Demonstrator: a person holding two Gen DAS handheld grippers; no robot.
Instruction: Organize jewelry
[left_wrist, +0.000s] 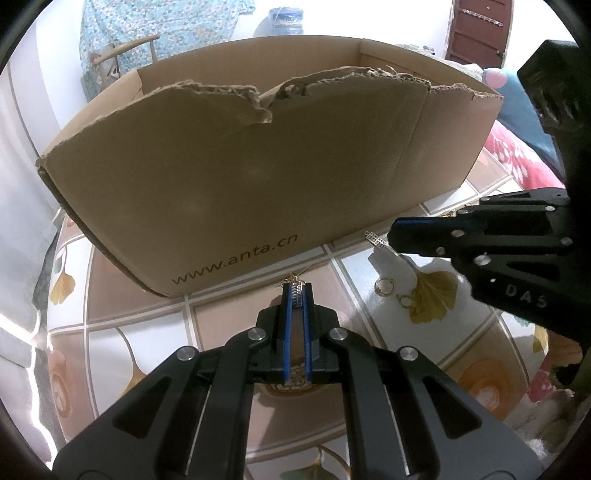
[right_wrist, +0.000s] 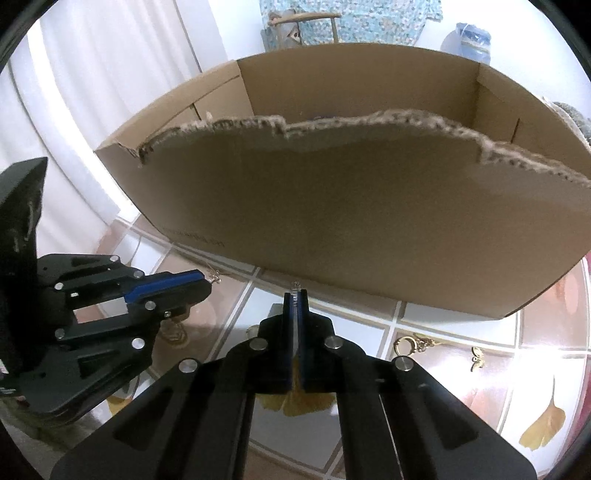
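My left gripper (left_wrist: 296, 291) is shut on a small silver ladder-shaped earring (left_wrist: 295, 295) with a gold hook, held just above the table in front of the cardboard box (left_wrist: 258, 166). My right gripper (right_wrist: 294, 293) is shut on a matching silver earring (right_wrist: 295, 286), whose tip shows past the pads. In the left wrist view the right gripper (left_wrist: 391, 236) comes in from the right with that earring (left_wrist: 376, 240) sticking out. In the right wrist view the left gripper (right_wrist: 207, 282) is at the left. Gold hoop earrings (left_wrist: 384, 286) lie on the table.
The open box has a torn front rim and stands on a tiled tablecloth (left_wrist: 229, 317) with ginkgo-leaf print. More gold earrings (right_wrist: 410, 343) and a small gold piece (right_wrist: 477, 358) lie to the right of my right gripper. A chair (left_wrist: 122, 48) and a water jug (left_wrist: 284, 18) stand behind.
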